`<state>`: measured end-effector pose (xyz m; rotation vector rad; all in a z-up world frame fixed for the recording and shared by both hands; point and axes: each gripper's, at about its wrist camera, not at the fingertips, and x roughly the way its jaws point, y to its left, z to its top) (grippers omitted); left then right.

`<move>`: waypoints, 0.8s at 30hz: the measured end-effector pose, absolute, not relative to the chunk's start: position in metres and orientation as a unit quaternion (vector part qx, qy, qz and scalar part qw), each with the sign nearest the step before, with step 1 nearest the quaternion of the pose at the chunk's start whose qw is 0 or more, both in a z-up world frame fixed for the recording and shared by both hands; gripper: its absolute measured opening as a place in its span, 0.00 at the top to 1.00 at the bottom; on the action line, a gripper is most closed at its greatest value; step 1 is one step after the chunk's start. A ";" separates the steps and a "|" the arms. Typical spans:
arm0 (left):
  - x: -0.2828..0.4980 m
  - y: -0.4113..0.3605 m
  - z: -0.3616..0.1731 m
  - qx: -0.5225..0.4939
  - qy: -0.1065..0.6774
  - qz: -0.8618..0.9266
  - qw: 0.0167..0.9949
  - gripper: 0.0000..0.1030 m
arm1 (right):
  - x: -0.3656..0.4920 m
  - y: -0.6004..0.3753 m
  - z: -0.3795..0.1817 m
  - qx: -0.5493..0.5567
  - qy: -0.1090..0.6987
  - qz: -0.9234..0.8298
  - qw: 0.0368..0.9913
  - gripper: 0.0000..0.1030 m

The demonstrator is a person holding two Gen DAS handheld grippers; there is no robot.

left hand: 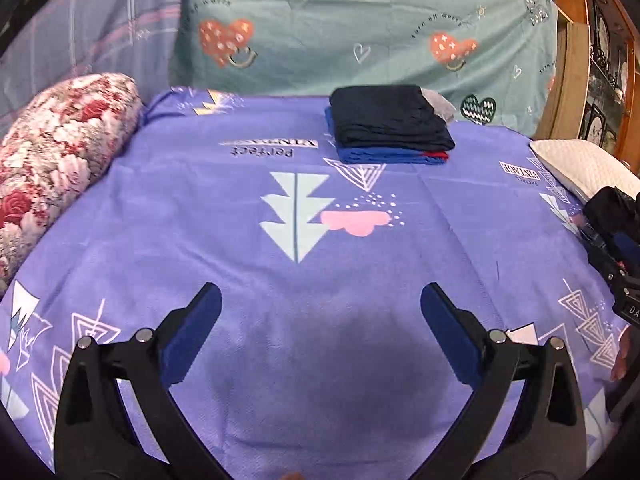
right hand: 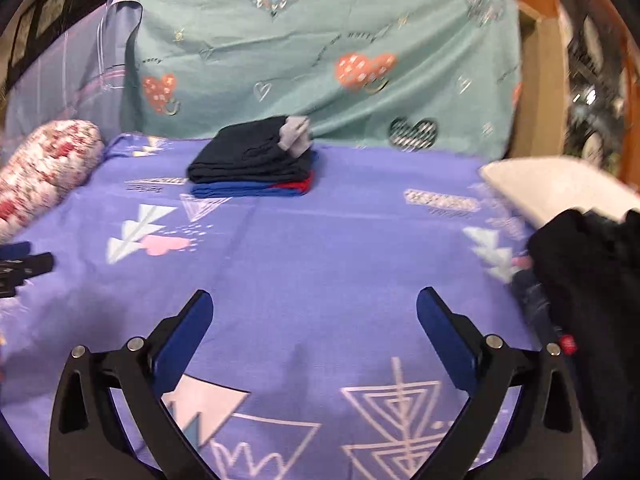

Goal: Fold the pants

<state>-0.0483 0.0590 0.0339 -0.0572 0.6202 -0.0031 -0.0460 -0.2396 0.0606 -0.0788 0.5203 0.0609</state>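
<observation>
A stack of folded pants (left hand: 390, 126), dark navy on top of blue with a red edge, sits at the far side of the purple bedsheet (left hand: 240, 240); it also shows in the right wrist view (right hand: 252, 164). A heap of dark unfolded clothes (right hand: 592, 280) lies at the right edge, and shows in the left wrist view (left hand: 612, 208). My left gripper (left hand: 320, 304) is open and empty above the sheet. My right gripper (right hand: 314, 308) is open and empty, left of the dark heap. The right wrist view is blurred.
A floral bolster (left hand: 56, 160) lies at the left edge. A white pillow (left hand: 584, 168) lies at the right. A teal heart-print sheet (left hand: 360, 28) hangs behind. A wooden cabinet (left hand: 600, 60) stands at far right. The left gripper's tip (right hand: 24, 266) shows at the left.
</observation>
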 end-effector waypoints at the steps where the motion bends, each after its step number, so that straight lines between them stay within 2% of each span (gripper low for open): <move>1: -0.052 0.060 0.034 -0.024 0.294 0.004 0.956 0.02 | -0.051 -0.237 0.059 -0.047 0.244 0.027 0.968 0.01; 9: -0.055 0.068 0.047 -0.001 0.251 0.035 0.967 0.02 | -0.052 -0.257 0.066 0.010 0.223 0.022 0.974 0.01; 13: -0.043 0.074 0.034 -0.021 0.272 0.038 0.961 0.02 | -0.051 -0.246 0.066 -0.011 0.215 0.026 0.976 0.01; 18: -0.037 0.074 0.024 -0.006 0.287 0.071 0.955 0.02 | -0.026 -0.241 0.046 -0.016 0.301 0.026 0.953 0.01; 24: -0.040 0.071 0.025 0.002 0.284 0.060 0.957 0.02 | -0.031 -0.245 0.046 -0.007 0.296 0.016 0.955 0.01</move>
